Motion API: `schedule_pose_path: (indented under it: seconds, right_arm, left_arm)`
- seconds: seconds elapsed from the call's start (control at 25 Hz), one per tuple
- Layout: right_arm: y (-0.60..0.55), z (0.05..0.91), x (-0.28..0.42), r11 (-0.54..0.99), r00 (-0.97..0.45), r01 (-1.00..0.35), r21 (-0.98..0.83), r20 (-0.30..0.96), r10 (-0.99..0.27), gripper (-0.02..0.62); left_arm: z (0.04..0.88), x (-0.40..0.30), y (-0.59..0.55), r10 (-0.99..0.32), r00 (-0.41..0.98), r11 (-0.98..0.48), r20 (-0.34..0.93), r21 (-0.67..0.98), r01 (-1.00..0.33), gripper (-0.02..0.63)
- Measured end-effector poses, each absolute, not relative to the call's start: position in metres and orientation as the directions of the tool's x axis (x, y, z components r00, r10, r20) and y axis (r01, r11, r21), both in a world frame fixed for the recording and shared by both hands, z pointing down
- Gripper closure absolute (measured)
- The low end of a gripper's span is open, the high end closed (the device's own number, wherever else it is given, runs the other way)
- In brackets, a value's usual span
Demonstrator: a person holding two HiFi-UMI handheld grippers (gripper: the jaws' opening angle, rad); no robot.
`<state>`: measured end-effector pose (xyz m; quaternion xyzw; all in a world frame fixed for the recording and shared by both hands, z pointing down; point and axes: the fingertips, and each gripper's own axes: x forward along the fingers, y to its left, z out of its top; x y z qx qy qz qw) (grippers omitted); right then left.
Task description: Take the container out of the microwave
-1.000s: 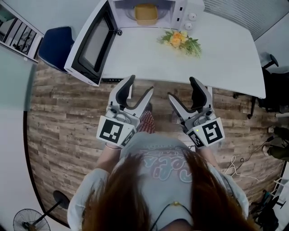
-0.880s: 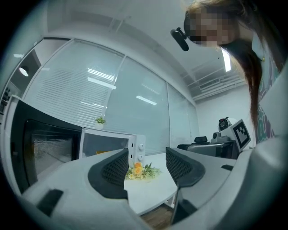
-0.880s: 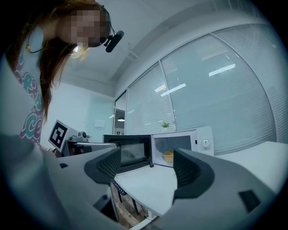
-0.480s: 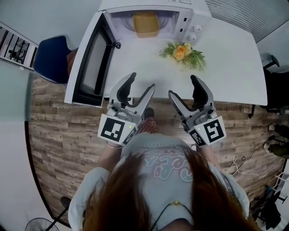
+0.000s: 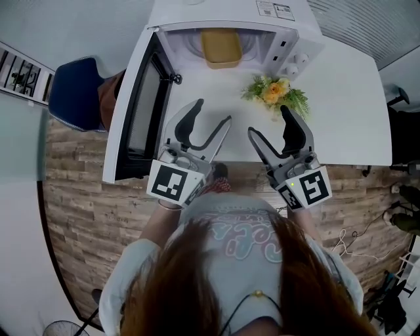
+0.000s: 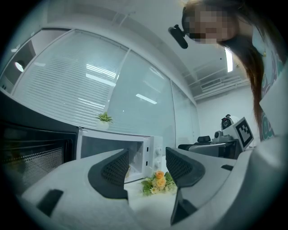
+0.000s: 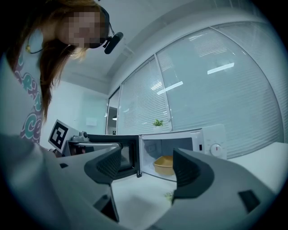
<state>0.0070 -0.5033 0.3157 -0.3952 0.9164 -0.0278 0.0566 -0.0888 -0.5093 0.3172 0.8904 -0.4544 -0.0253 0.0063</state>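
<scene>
Both grippers open, container in the microwave

My left gripper (image 5: pixel 212 113) and right gripper (image 5: pixel 268 121) hover over the white table (image 5: pixel 341 98), jaws apart, holding nothing. The right gripper view looks into the open microwave (image 5: pixel 197 10) at the yellow container (image 7: pixel 164 165); I cannot tell its contents. The left gripper view frames the flowers (image 6: pixel 157 182) instead. Only these two views show the blinds and the small plant (image 6: pixel 104 118). The head view adds the wood floor (image 5: pixel 72 197) and a blue chair (image 5: pixel 72 85).

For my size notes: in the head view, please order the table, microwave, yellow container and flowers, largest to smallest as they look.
1. table
2. microwave
3. flowers and container: these look nearly alike, so not ranked.
</scene>
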Motion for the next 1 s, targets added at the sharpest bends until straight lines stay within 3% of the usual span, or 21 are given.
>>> schedule_pose_path:
  seconds: [0.68,1.0]
  right_arm:
    - [-0.574,0.329,0.000,0.650,-0.648,-0.756,-0.073,-0.050,-0.760,0.239]
    - [-0.595,0.332,-0.006,0.693,-0.690,-0.718,-0.070,-0.057,-0.721,0.239]
  left_arm:
    - [0.326,-0.102,-0.575,-0.803,0.591,-0.595,-0.071,0.058,-0.802,0.367]
    - [0.341,-0.102,-0.588,-0.820,0.572,-0.572,-0.018,0.072,-0.817,0.367]
